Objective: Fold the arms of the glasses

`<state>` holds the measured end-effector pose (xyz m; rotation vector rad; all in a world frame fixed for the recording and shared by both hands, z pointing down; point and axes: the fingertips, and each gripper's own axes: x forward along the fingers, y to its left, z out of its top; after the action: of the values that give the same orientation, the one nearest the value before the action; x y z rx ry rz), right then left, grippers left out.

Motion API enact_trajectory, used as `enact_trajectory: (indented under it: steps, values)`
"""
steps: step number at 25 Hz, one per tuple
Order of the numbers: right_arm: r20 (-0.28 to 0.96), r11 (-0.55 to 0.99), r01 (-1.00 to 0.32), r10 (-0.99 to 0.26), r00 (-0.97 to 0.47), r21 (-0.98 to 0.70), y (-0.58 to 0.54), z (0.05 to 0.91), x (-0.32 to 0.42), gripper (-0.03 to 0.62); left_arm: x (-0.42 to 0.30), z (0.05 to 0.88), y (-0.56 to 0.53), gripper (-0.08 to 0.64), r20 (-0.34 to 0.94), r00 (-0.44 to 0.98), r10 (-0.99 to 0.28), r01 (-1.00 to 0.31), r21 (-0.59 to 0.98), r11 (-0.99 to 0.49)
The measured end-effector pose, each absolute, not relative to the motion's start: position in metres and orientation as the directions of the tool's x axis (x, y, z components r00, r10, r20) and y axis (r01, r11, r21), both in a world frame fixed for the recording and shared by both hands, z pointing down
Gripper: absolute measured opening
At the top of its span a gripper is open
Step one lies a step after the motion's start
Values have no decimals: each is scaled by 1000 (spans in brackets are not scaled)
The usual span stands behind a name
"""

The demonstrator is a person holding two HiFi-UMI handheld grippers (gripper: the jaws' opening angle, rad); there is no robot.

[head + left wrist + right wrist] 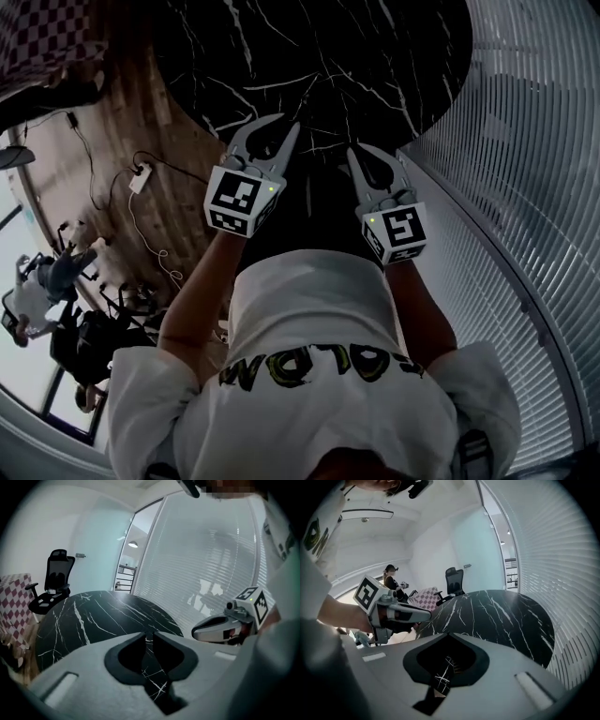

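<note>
No glasses show in any view. A round black marble table [328, 47] with white veins lies ahead of me; its top [89, 616] [506, 616] is bare where I see it. My left gripper [279, 124] hangs over the table's near edge, its jaws [149, 637] drawn together to a thin slit with nothing between them. My right gripper [359, 152] is beside it at the same edge, its jaws [448, 634] also shut and holding nothing. Each gripper view catches the other gripper at its side.
A wall of white blinds [525, 187] runs close along the right. A black office chair [51, 585] and a checkered cloth [14, 609] stand beyond the table. Cables and a power strip [139, 178] lie on the wooden floor at left. A person [391, 581] stands at the back.
</note>
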<state>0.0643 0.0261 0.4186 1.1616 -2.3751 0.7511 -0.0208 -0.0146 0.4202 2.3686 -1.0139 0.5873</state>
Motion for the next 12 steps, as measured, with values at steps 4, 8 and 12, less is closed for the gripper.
enact_trajectory:
  steps: [4,8,12]
  values:
    - [569,509,-801,-574,-588,-315,28,447,62,2,-20,450,-22,69,574,622,-532,-757,268,-595]
    - [591,498,-801,-552,-588,-333,27,477,59,2,-22,479,-30,81,599,609,-521,-762,259,-593]
    - [608,479,-804,-536,-586,-353,28,505,60,2,-16,508,-35,92,617,618,-487,-747,270,-607]
